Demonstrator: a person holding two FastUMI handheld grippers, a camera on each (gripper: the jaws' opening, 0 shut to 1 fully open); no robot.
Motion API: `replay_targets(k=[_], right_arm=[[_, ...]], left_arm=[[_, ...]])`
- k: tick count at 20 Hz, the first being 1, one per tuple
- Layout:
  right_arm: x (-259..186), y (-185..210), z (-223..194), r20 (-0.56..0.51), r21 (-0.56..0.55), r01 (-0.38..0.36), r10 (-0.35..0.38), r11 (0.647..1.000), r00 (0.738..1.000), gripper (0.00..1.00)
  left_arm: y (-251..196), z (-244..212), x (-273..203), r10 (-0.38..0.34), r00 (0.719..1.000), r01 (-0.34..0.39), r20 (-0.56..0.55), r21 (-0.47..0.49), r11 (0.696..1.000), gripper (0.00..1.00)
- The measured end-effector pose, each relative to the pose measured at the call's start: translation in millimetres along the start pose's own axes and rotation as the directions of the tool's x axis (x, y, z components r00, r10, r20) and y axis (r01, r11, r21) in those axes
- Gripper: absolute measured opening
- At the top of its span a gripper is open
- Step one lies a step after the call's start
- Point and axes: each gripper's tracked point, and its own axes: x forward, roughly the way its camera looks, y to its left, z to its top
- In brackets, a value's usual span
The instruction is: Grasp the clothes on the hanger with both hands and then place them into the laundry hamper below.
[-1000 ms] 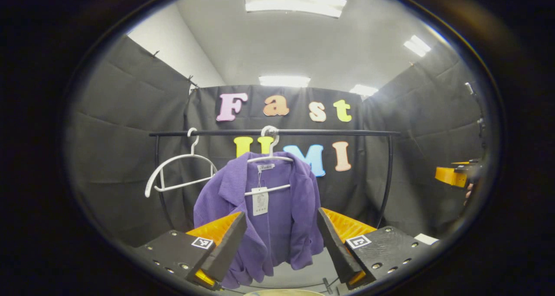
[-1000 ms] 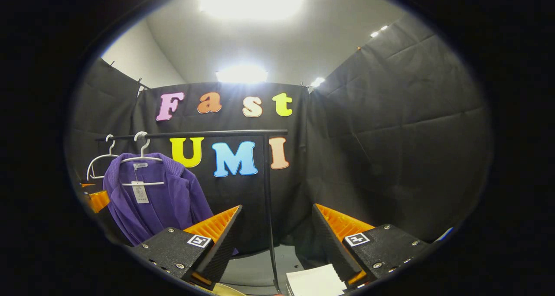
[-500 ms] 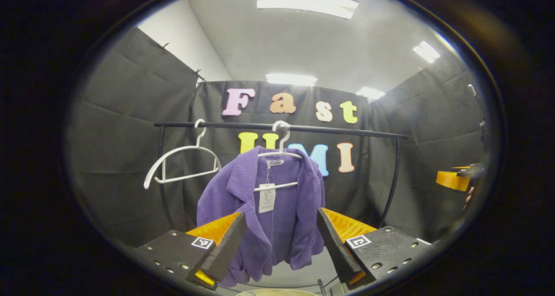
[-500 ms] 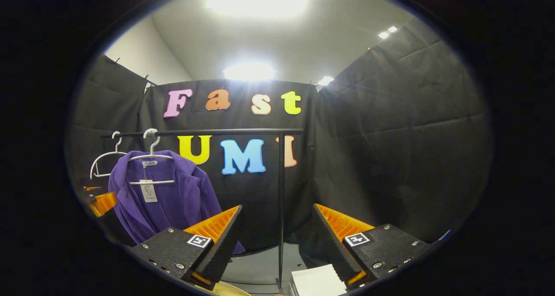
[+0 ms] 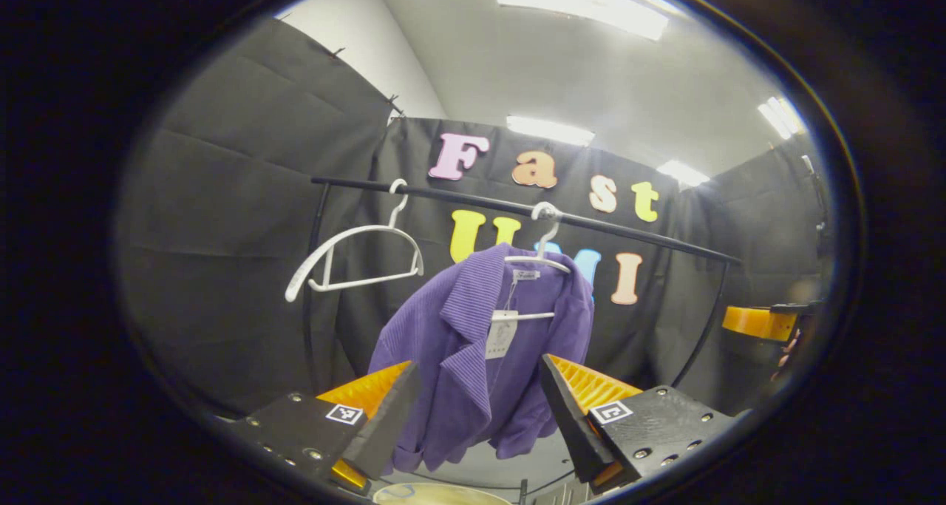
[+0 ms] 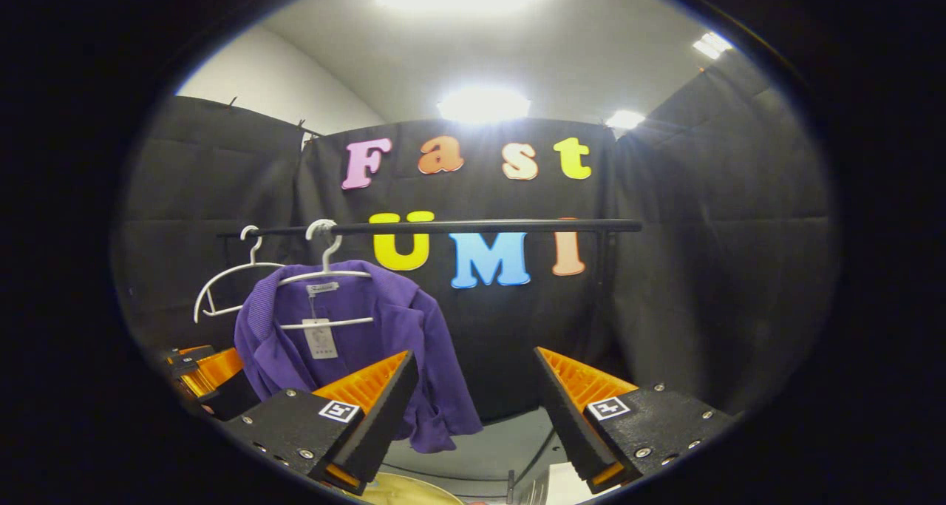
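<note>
A purple ribbed jacket hangs on a white plastic hanger from the black metal rail. The left tongs and right tongs both gape wide, holding nothing, apart from the jacket.

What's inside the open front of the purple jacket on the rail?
Inside the purple jacket you can see the white hanger, a neck label and a hanging paper tag. The hanger's shoulder ends are covered by the fabric.
</note>
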Motion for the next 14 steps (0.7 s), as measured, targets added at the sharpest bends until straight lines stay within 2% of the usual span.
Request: replay_targets(k=[2,3,5,8,9,11,12,13,14], right_arm=[[19.1,15.2,5.4,0.001,-0.017,-0.038,0.038,0.999,0.999,0.96],[27.0,21.5,6.9,0.003,-0.022,-0.046,0.046,0.999,0.999,0.96],[44.8,37.8,7.0,0.013,-0.021,-0.072,0.072,0.997,0.997,0.95],[75.3,56.4,-1.3,0.015,0.002,-0.106,0.106,0.994,0.994,0.96],[86.2,59.4,-3.7,0.018,0.008,-0.109,0.109,0.994,0.994,0.96],[108.7,64.3,-11.1,0.014,0.015,-0.114,0.114,0.993,0.993,0.96],[119.7,67.7,-15.8,0.01,0.02,-0.12,0.12,0.993,0.993,0.95],[130.4,69.8,-21.6,0.003,0.026,-0.127,0.127,0.992,0.992,0.96],[142.3,72.8,-28.2,-0.006,0.034,-0.134,0.134,0.99,0.991,0.96]], left_arm=[[2.6,5.2,9.6,0.007,1.0,-0.007,0.009,0.006,1.0,0.94],[3.5,5.6,15.6,0.017,1.0,-0.017,0.011,0.009,1.0,0.9],[4.2,3.5,28.9,0.042,0.999,-0.042,-0.004,-0.004,0.999,0.99],[3.9,1.3,55.3,0.059,0.998,-0.059,-0.014,-0.03,0.998,0.99],[5.1,2.1,65.1,0.07,0.997,-0.07,-0.014,-0.024,0.997,0.94],[7.4,-0.2,83.0,0.105,0.994,-0.106,-0.023,-0.008,0.994,0.94],[6.9,-4.7,92.1,0.122,0.992,-0.122,-0.03,-0.005,0.992,0.99],[5.6,-9.1,100.8,0.137,0.99,-0.137,-0.04,-0.006,0.991,0.94],[3.4,-14.2,108.8,0.15,0.988,-0.151,-0.046,-0.009,0.989,0.98]])
